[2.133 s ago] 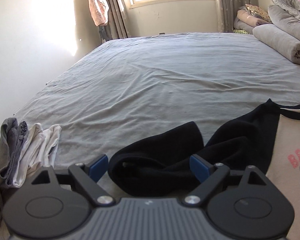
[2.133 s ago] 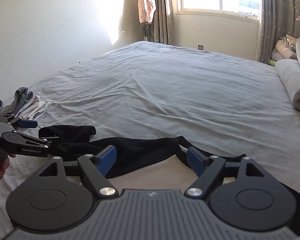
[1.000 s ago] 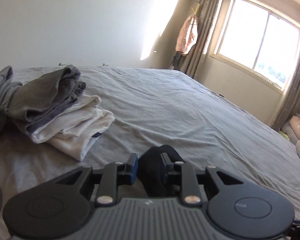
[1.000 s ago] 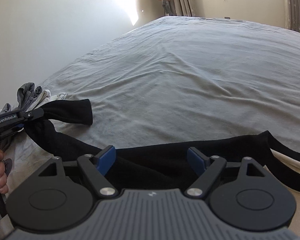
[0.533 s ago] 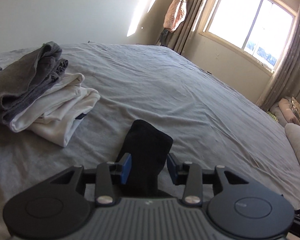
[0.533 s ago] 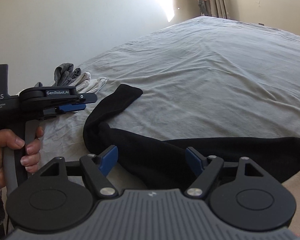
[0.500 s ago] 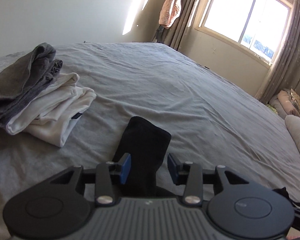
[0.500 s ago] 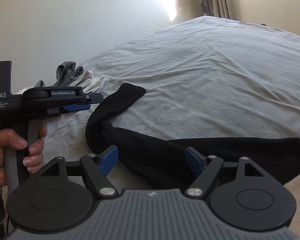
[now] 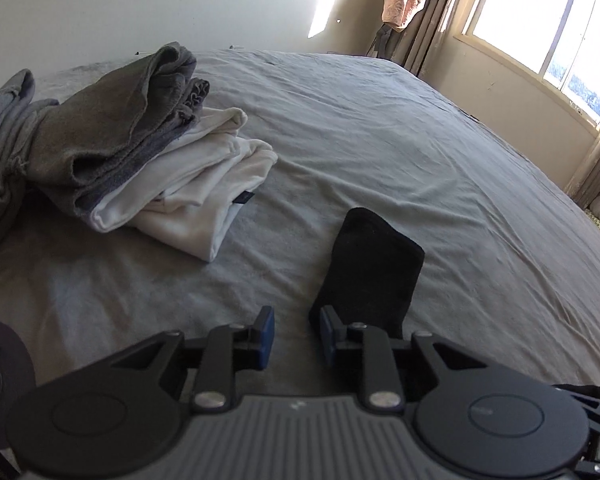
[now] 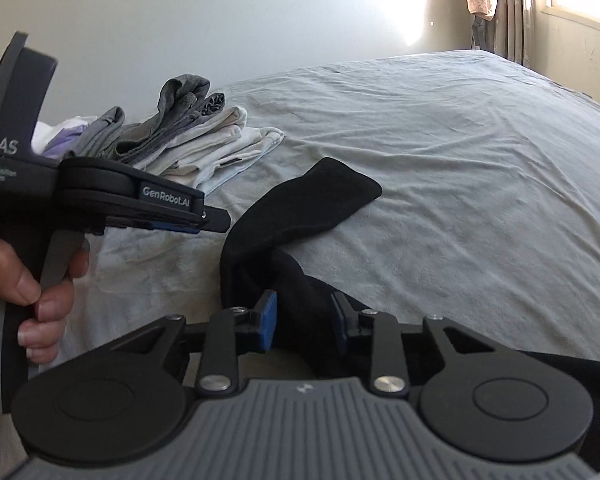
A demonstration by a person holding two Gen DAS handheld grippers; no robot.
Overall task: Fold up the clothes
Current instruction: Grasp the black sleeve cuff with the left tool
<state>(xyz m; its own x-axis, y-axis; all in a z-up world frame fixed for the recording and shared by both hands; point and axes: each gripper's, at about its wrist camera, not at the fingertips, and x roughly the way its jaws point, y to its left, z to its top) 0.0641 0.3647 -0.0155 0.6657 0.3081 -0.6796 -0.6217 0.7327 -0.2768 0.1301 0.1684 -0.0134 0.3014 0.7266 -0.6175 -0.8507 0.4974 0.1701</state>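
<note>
As right gripper (image 10: 304,322) jaws close on it — left gripper's (image 9: 294,336) close empty — black sleeve (image 10: 300,204) points away.

The black garment (image 10: 300,216) runs behind the right gripper (image 10: 304,326), its body hidden; the pile (image 9: 132,140) is cut off leftward.
</note>
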